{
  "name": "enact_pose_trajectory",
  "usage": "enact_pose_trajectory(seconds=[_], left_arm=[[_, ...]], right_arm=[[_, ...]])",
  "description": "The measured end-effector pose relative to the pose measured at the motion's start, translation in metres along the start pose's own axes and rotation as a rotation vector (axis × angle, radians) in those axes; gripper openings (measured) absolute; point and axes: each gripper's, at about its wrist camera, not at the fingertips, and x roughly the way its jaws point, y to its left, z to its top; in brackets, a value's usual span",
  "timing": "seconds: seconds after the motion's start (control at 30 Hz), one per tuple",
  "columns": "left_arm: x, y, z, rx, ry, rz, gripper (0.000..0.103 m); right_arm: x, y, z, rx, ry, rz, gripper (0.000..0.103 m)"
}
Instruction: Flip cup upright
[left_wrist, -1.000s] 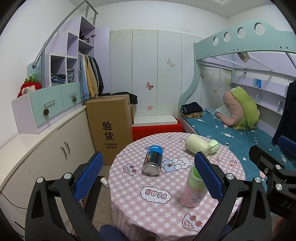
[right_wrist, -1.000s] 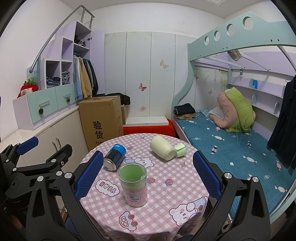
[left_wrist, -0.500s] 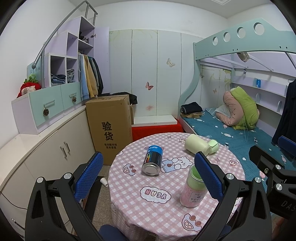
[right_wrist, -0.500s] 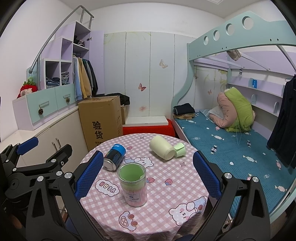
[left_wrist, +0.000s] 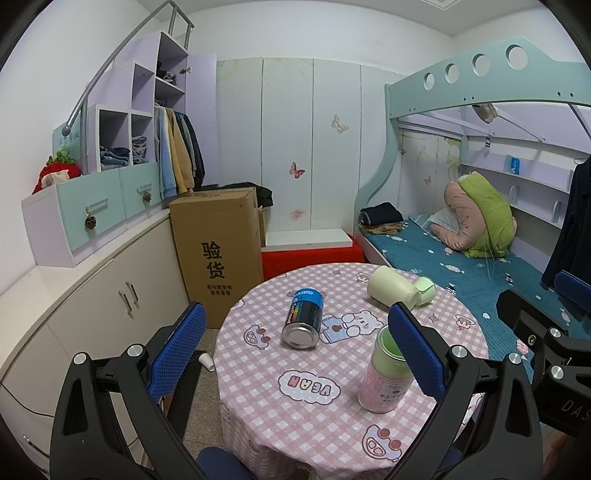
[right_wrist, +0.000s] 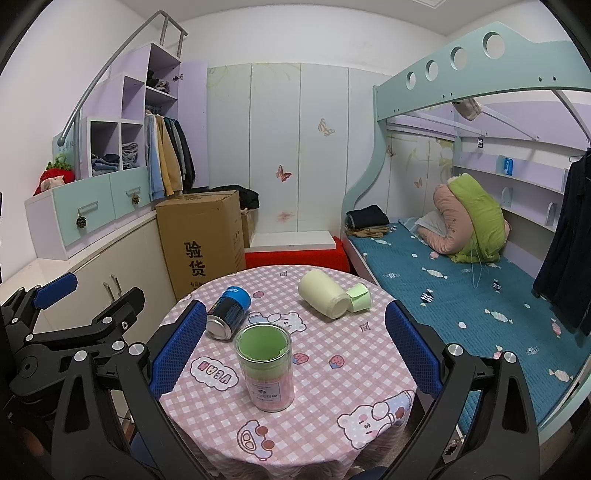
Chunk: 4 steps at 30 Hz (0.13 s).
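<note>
A pale yellow-green cup (left_wrist: 391, 290) lies on its side at the far right of the round table (left_wrist: 325, 421), with a small green cup (left_wrist: 424, 290) touching it. They also show in the right wrist view, the pale cup (right_wrist: 323, 297) beside the small green cup (right_wrist: 359, 296). A clear glass with a green and pink inside (right_wrist: 266, 367) stands upright near the front. A blue can (right_wrist: 227, 312) lies on its side at the left. My left gripper (left_wrist: 295, 354) and right gripper (right_wrist: 291, 352) are both open and empty, held back from the table.
A tall cardboard box (left_wrist: 218, 247) stands on the floor behind the table on the left, by white cabinets (left_wrist: 92, 299). A bunk bed with a blue cover (right_wrist: 461, 291) runs along the right. A small white cup (left_wrist: 207, 361) lies on the floor.
</note>
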Motion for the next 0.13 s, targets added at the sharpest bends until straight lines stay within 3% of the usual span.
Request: enact_pose_trajectory(seconds=[0.13], left_arm=[[-0.0004,-0.0012,-0.0004,0.001,0.002,0.006,0.095]], right_arm=[[-0.0006,0.0005,-0.0008,0.002,0.001,0.001,0.098]])
